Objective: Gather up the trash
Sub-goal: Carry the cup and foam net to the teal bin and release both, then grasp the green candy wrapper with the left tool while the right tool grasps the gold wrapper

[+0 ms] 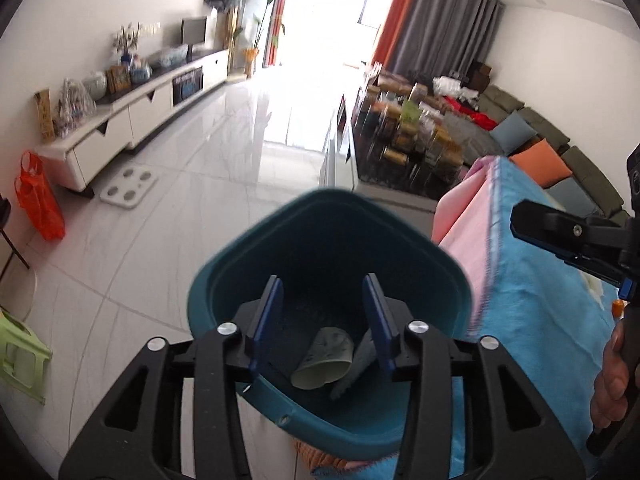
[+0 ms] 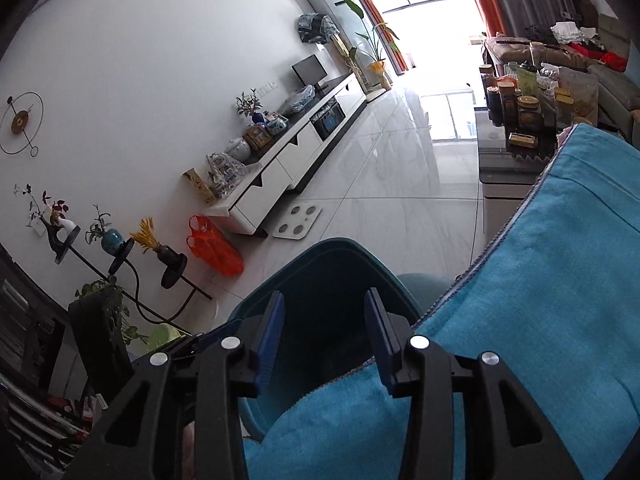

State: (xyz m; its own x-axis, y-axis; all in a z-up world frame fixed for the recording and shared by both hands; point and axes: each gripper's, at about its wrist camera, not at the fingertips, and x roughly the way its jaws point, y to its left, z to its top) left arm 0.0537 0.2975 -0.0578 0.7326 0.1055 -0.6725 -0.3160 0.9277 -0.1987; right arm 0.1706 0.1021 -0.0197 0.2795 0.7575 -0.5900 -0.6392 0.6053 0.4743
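Note:
A teal trash bin (image 1: pixel 328 248) stands on the floor against a table draped in a blue towel (image 1: pixel 540 300) and a pink cloth (image 1: pixel 464 216). A crumpled paper cup (image 1: pixel 324 360) and a grey scrap (image 1: pixel 360 360) lie inside the bin. My left gripper (image 1: pixel 322 280) hangs open over the bin's mouth with nothing between its pads. At the right, the right gripper's fingers (image 1: pixel 536 224) reach in over the towel, held by a hand (image 1: pixel 612 380). In the right wrist view my right gripper (image 2: pixel 324 294) is open and empty above the bin (image 2: pixel 320 264) and the towel's edge (image 2: pixel 560 280).
A white TV cabinet (image 1: pixel 132 112) lines the left wall, with a bathroom scale (image 1: pixel 130 186) and an orange bag (image 1: pixel 40 204) on the floor by it. A green stool (image 1: pixel 20 356) sits at the near left. A low table of jars (image 1: pixel 408 140) and a sofa (image 1: pixel 560 152) lie beyond the bin.

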